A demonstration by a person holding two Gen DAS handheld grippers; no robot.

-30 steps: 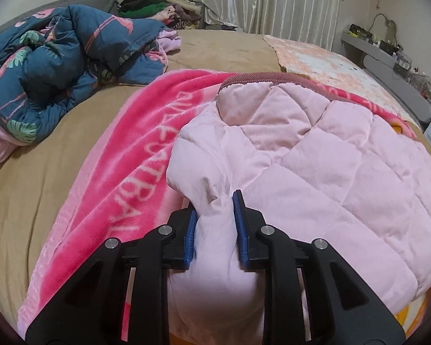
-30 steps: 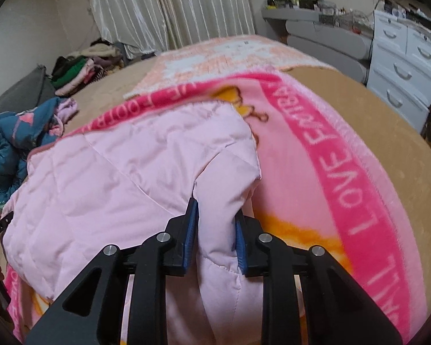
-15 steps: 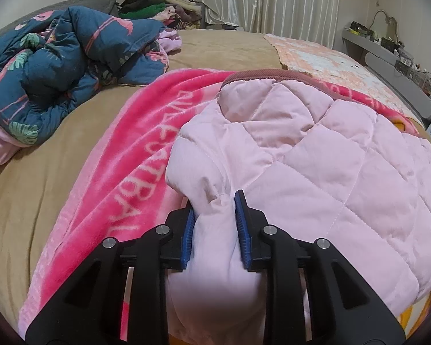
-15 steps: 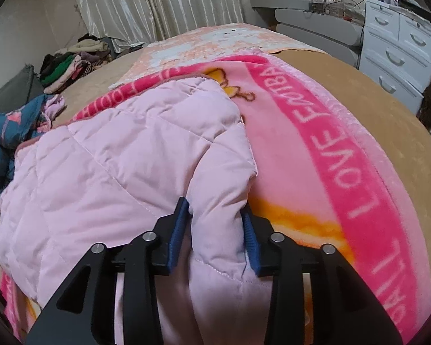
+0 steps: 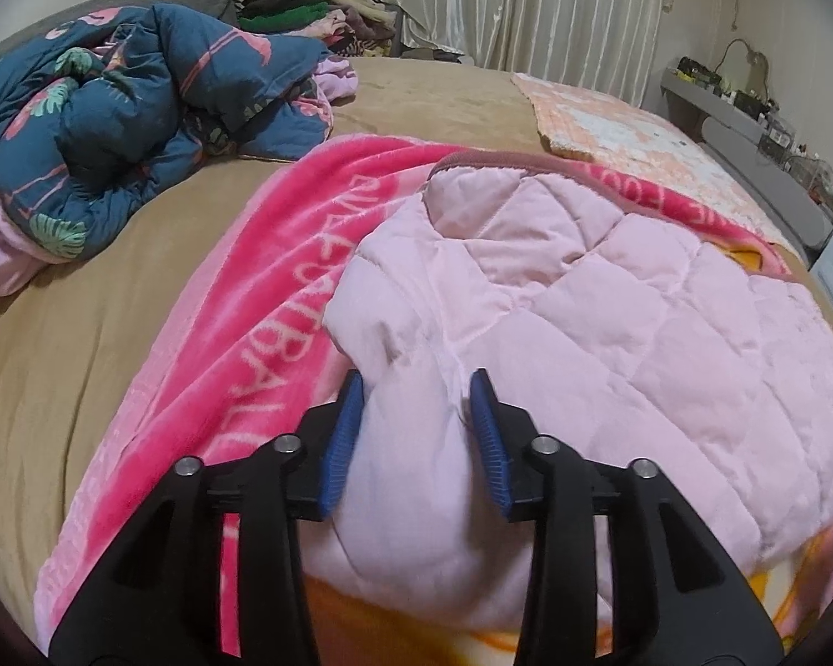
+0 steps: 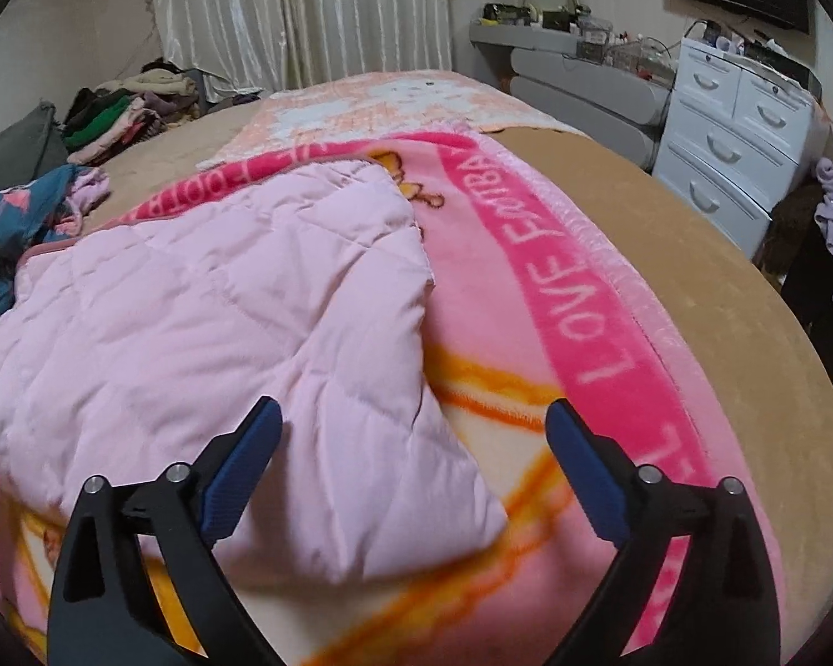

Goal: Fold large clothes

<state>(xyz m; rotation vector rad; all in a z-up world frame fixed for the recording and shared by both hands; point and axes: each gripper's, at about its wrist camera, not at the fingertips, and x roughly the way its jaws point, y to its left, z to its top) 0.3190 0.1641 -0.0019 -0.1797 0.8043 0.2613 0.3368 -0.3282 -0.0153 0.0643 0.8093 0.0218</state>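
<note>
Pink quilted jacket (image 5: 611, 299) lies folded on the pink fleece blanket (image 5: 283, 288), which is spread over the tan bed (image 5: 72, 333).

Left claw (image 5: 416, 433): jaws partly closed around a bunched fold at the jacket's near-left corner, blue pads (image 5: 343, 433) pressing the fabric on both sides. Fabric below the pads runs behind the black fingers, so how deep the hold goes is hidden.

Right claw (image 6: 414, 477): jaws spread wide, nothing between the pads in contact. The jacket's near-right corner (image 6: 416, 527) lies flat on the blanket between and below the fingers; lower frame is blurred, so the corner's hem is hard to make out.

Jacket's far edge shows a darker pink trim (image 5: 527, 161); whether that is collar or hem, can't tell. Sleeves not visible, presumably tucked under.

Blanket lettering partly covered by the jacket. Blue floral duvet (image 5: 111, 127) bunched at far left, cut off by the frame edge. Clothes pile (image 6: 122, 116) by the curtains, white drawers (image 6: 738, 139) at right.
</note>
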